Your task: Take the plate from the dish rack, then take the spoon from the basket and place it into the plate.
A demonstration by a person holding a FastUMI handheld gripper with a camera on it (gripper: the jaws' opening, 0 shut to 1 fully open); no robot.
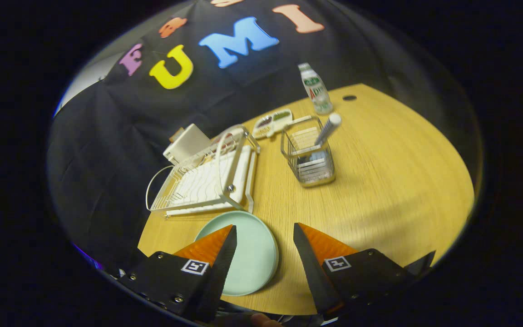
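Observation:
A pale green plate point(249, 256) lies flat on the wooden table point(379, 190), just in front of the white wire dish rack point(207, 179). My gripper point(263, 231) is open above the table; its left finger overlaps the plate's near left part and the right finger stands off the plate's right rim. Nothing is held between the fingers. Beyond them, a wire basket point(309, 156) stands upright with a spoon point(327, 129) in it, its pale handle leaning up and to the right out of the top.
A small plastic bottle point(315, 88) stands behind the basket near the cloth wall. A flat white packet point(273, 122) lies between rack and basket. A white box point(186, 143) sits behind the rack. A round hole point(349, 97) marks the table's far corner.

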